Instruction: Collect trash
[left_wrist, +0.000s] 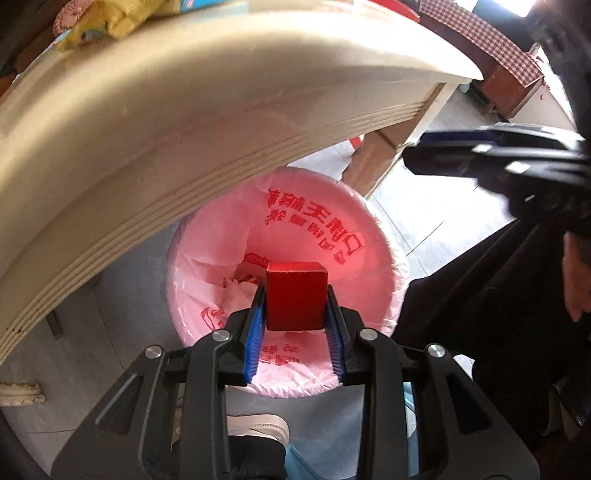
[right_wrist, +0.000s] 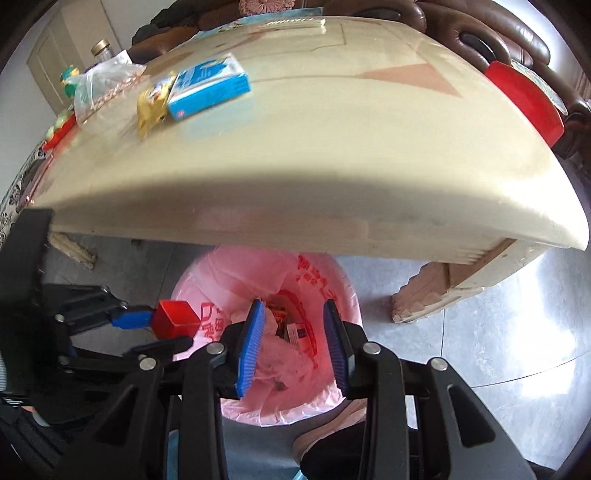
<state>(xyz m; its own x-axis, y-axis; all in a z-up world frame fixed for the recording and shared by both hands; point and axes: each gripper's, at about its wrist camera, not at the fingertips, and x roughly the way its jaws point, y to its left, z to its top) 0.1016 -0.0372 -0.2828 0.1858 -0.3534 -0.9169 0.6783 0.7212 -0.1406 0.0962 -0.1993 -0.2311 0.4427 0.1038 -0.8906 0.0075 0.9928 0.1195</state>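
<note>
- The cream table (right_wrist: 295, 155) is the biggest thing before me; its near edge hangs over the far rim of the bin below.
- Under that edge stands my trash bin, lined with a pink bag (left_wrist: 325, 236) printed with red characters; crumpled wrappers and paper lie at its bottom.
- On the table's far left corner sit a clear plastic bag (right_wrist: 99, 85), a yellow wrapper (right_wrist: 153, 105) and a blue carton (right_wrist: 208, 86), close together; the carton's end overlaps the wrapper.
- A red object (right_wrist: 524, 99) rests at the table's right edge.
- My left gripper (left_wrist: 295, 295) points down over the bin's mouth, its blue pads (left_wrist: 255, 321) clamped on either side of a red block (left_wrist: 296, 295), which hangs above the pink bag.
- My right gripper (right_wrist: 293, 306) also points down into the bin, its blue pads (right_wrist: 251, 343) standing apart with nothing between them, only the trash showing through the gap.
- From the right wrist view, the red block sits just left of my right gripper, over the bin's left rim.
</note>
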